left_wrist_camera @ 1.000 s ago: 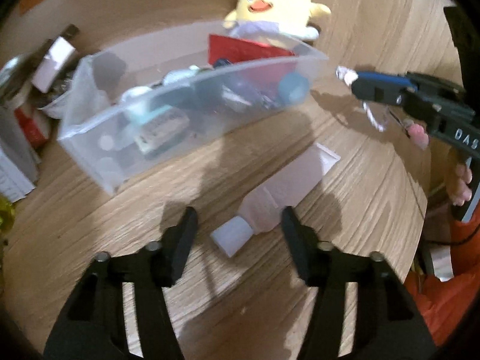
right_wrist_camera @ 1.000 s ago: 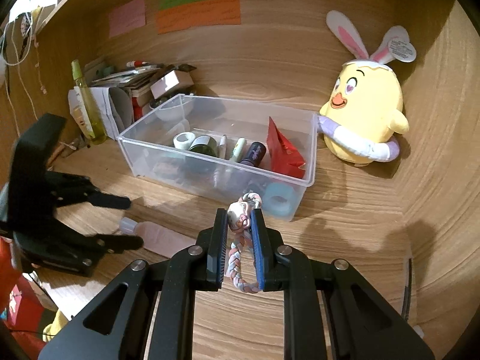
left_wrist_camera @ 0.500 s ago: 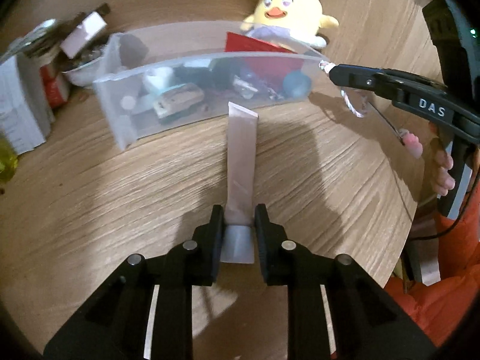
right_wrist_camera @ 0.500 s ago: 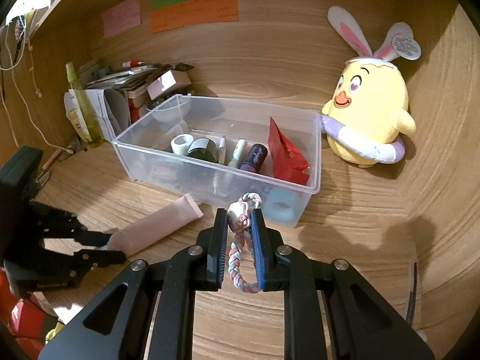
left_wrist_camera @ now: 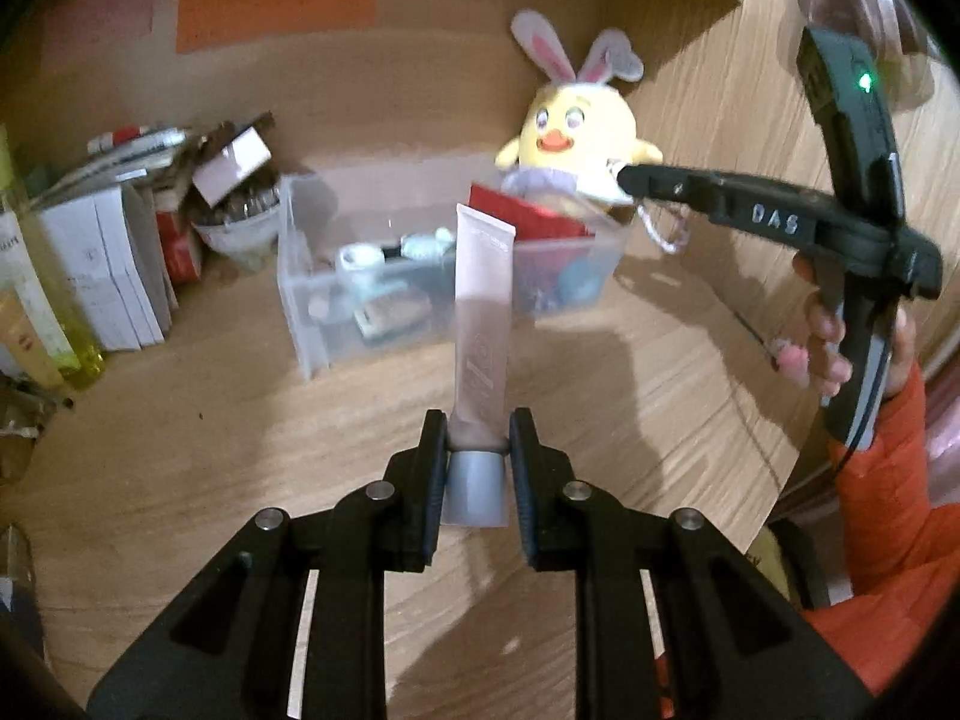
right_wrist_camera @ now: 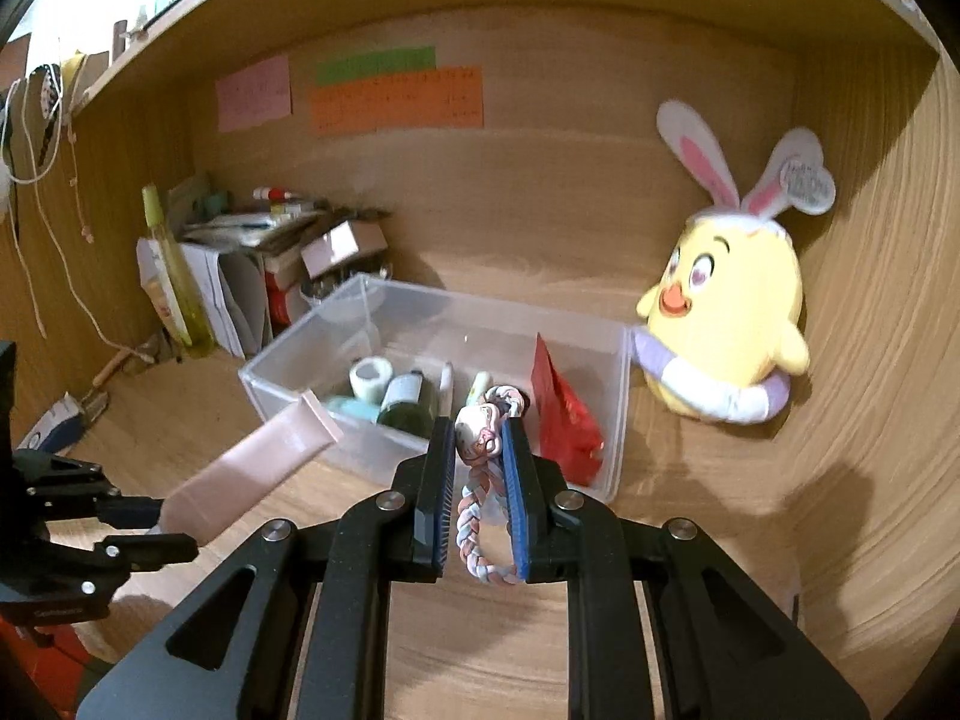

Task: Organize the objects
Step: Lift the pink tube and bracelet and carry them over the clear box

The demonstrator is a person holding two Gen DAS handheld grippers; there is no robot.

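My left gripper [left_wrist_camera: 478, 429] is shut on the grey cap end of a pink tube [left_wrist_camera: 483, 312] and holds it lifted off the desk, its flat end pointing at the clear plastic bin [left_wrist_camera: 312, 312]. The tube also shows in the right wrist view [right_wrist_camera: 258, 468], with the left gripper [right_wrist_camera: 150, 531] at the lower left. My right gripper [right_wrist_camera: 477, 438] is shut on a braided pastel bracelet [right_wrist_camera: 477, 516] with a small charm, just before the bin [right_wrist_camera: 618, 420]. In the left wrist view the right gripper [left_wrist_camera: 627, 180] hovers over the bin's right end.
The bin holds a red packet [right_wrist_camera: 564, 414], a tape roll [right_wrist_camera: 371, 377], a dark bottle [right_wrist_camera: 408, 402] and pens. A yellow plush chick [right_wrist_camera: 726, 324] sits right of it. Books, boxes and a yellow-green bottle [right_wrist_camera: 174, 276] crowd the back left. Wooden walls enclose the desk.
My left gripper closed on the tube's cap and lifted it off the desk, tilting it up toward the bin. My right gripper moved closer to the bin with the bracelet.
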